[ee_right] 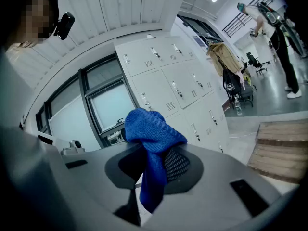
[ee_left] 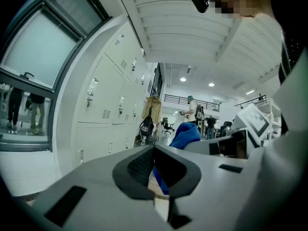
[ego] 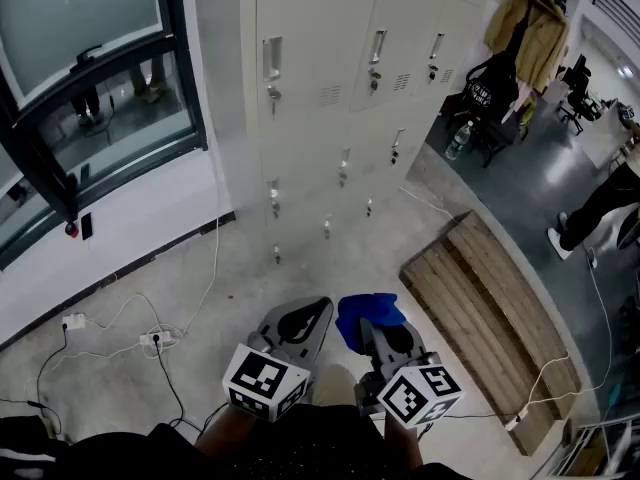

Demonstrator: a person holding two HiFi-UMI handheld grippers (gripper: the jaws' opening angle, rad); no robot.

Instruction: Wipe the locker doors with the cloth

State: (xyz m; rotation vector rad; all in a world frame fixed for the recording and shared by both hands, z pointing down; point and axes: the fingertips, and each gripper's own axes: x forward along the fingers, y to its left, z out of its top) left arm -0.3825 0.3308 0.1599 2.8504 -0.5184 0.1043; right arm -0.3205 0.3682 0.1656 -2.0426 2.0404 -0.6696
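You hold the cloth (ee_right: pixel 151 138) ready in your right gripper (ee_right: pixel 155 163). Its fingers (ee_right: pixel 180 165) pinch the blue knit at mid-fold, so one bunch stands up past the tips and a tail hangs down behind them. The fingers (ee_left: pixel 142 165) of your left gripper (ee_left: pixel 154 150) are pressed together with nothing between them, just beside the right pair.

The wiping has not begun, by my reading. The locker doors (ego: pixel 320 88) stand ahead of both sets of fingers and well apart from them, and the cloth touches no door.

The next move calls for a reach forward and up until the bunch beyond the right tips meets a door panel. Then press it flat enough that fabric, not the fingertips, rubs the paint. The handles (ego: pixel 272 60) with keys hanging under them stick out of each door. Sweep around them, or the loose tail may snag.

No writing can be read. The cubes (ego: pixel 265 380) carry only black-and-white square patterns. The door vents and handles show no legible labels. A black bag (ego: pixel 492 88) hanging far beyond the right fingers has pale print too small to make out.
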